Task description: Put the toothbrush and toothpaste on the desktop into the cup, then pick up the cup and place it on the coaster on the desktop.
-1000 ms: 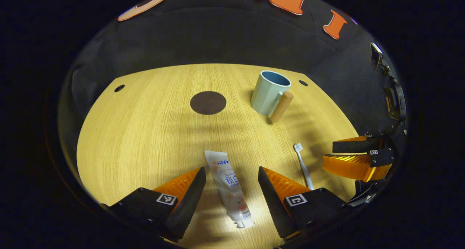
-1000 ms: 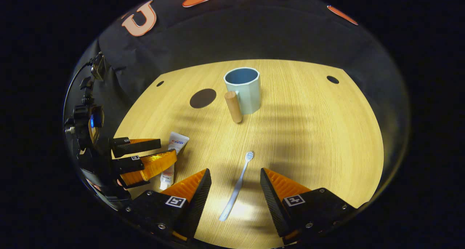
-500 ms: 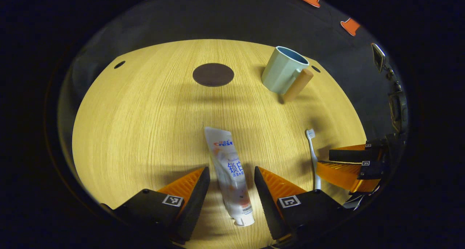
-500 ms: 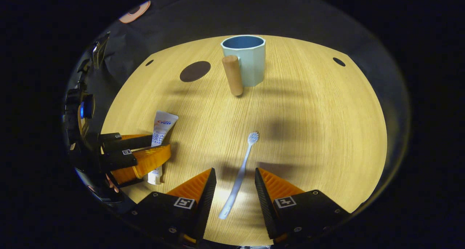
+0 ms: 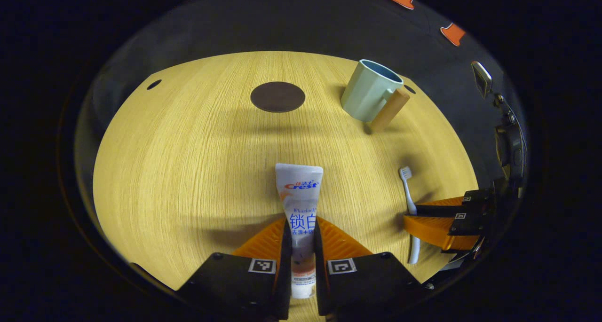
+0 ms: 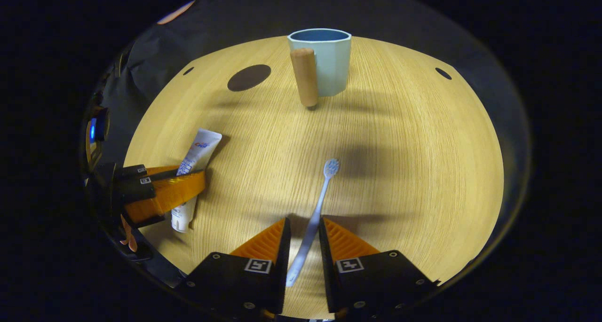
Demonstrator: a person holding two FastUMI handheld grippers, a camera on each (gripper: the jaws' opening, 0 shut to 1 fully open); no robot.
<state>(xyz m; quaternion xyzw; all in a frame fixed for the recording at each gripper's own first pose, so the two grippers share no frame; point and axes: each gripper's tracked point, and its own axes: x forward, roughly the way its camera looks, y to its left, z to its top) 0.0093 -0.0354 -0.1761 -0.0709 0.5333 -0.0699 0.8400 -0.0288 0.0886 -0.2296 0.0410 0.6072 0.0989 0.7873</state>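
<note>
Left gripper view. The left hand-held gripper (image 5: 300,247) is closed onto the toothpaste (image 5: 299,204); both fingers are pressed against the lower body of the tube, with the cap end low between them and the flat crimped end pointing away across the worktop (image 5: 188,153). The coaster (image 5: 277,97) is seen far ahead, the cup (image 5: 369,90) off to its right, upright, with its wooden handle (image 5: 388,116) facing this side. The toothbrush (image 5: 408,204) is seen at the right, crossed by the right hand-held gripper (image 5: 435,218).

Right gripper view. The right hand-held gripper (image 6: 303,247) is drawn in to a narrow gap around the toothbrush handle (image 6: 305,237). Whether both fingers actually press on it cannot be told. The bristle head (image 6: 331,166) points toward the cup (image 6: 324,61), which stands well ahead. The left hand-held gripper (image 6: 162,192) is seen at the left, clamped across the tube (image 6: 195,155).

Handling, as judged. The tube is taken as light and soft; it is likely to dent and may slip if squeezed hard, so a hold on the fuller body near the cap is preferred. The brush is taken as light, stiff, thin and smooth; it may pivot in the fingers, so a mid-handle hold is advised. The cup looks rigid; the handle or wall is suggested for the later lift.
</note>
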